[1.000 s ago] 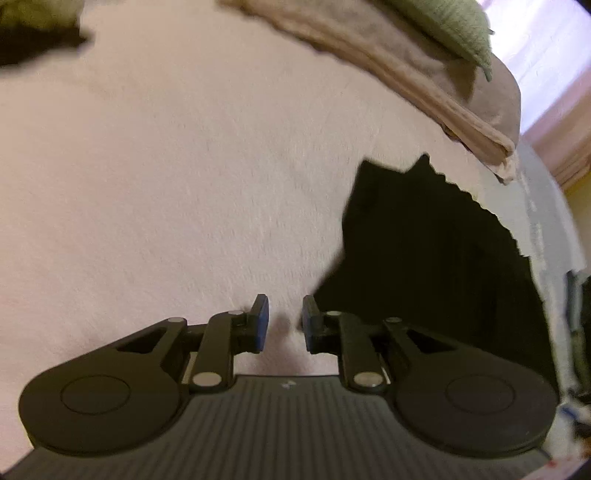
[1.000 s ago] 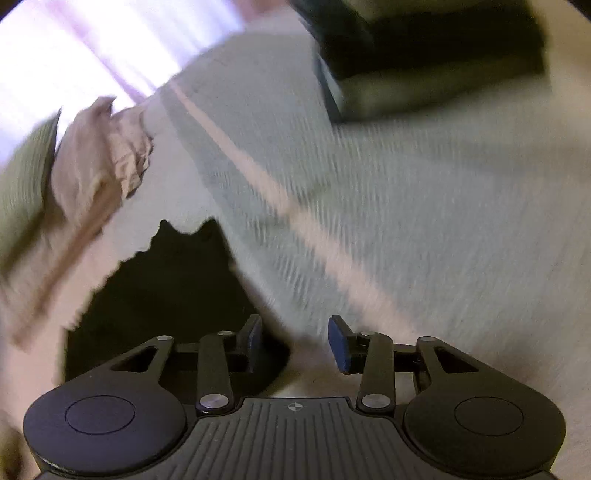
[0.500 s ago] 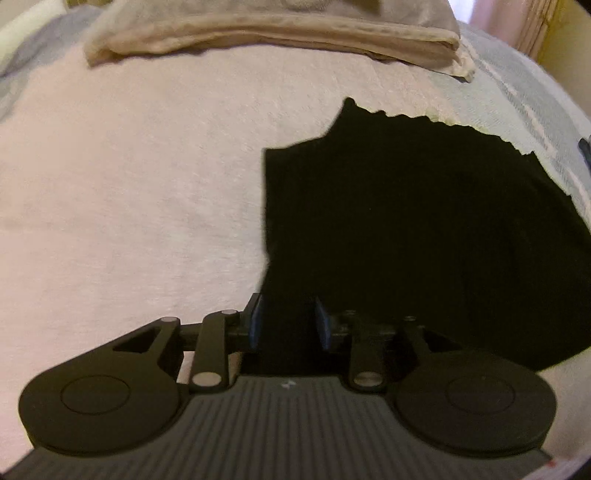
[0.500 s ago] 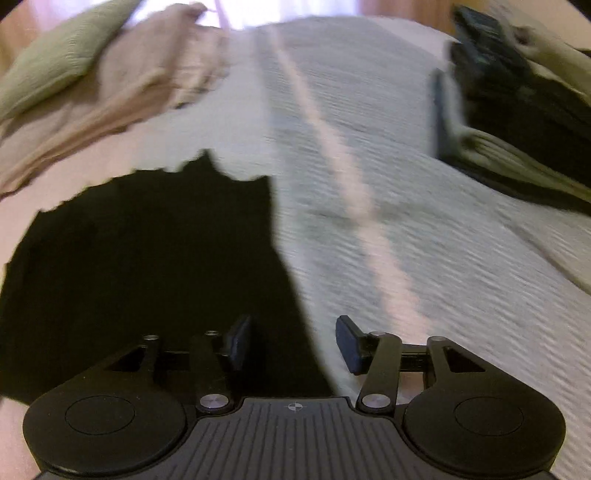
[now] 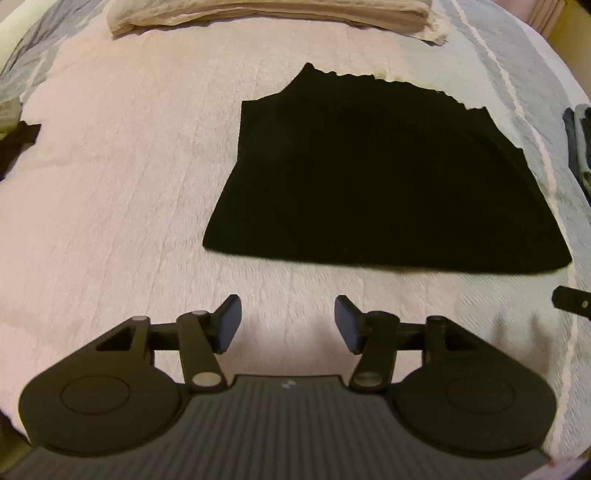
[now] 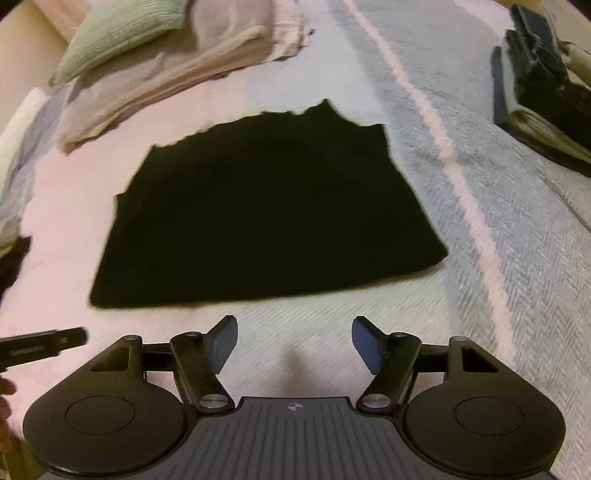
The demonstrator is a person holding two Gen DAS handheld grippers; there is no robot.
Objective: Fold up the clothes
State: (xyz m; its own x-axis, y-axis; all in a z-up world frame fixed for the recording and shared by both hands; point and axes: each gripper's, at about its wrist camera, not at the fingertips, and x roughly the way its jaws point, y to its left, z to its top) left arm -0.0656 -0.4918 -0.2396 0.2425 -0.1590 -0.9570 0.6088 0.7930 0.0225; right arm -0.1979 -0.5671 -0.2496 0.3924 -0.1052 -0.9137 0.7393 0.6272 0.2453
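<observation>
A black garment [image 5: 373, 184] lies flat and folded on the pale pink and grey bedspread [image 5: 110, 184]; the right wrist view also shows the black garment [image 6: 266, 221]. My left gripper [image 5: 288, 325] hovers open just short of its near edge, nothing between the fingers. My right gripper [image 6: 293, 343] is open too, a little back from the same edge, and empty. Part of the left gripper [image 6: 40, 345] pokes in at the left of the right wrist view.
A folded beige blanket [image 5: 266, 14] lies beyond the garment, with a green pillow [image 6: 122, 29] on it. A stack of dark and pale folded clothes [image 6: 543, 85] sits at the far right. Another dark cloth [image 5: 18, 144] lies at the left edge.
Both grippers have drawn back from the black garment's near edge and opened wider. The garment now lies flat and free, and the views have steadied.
</observation>
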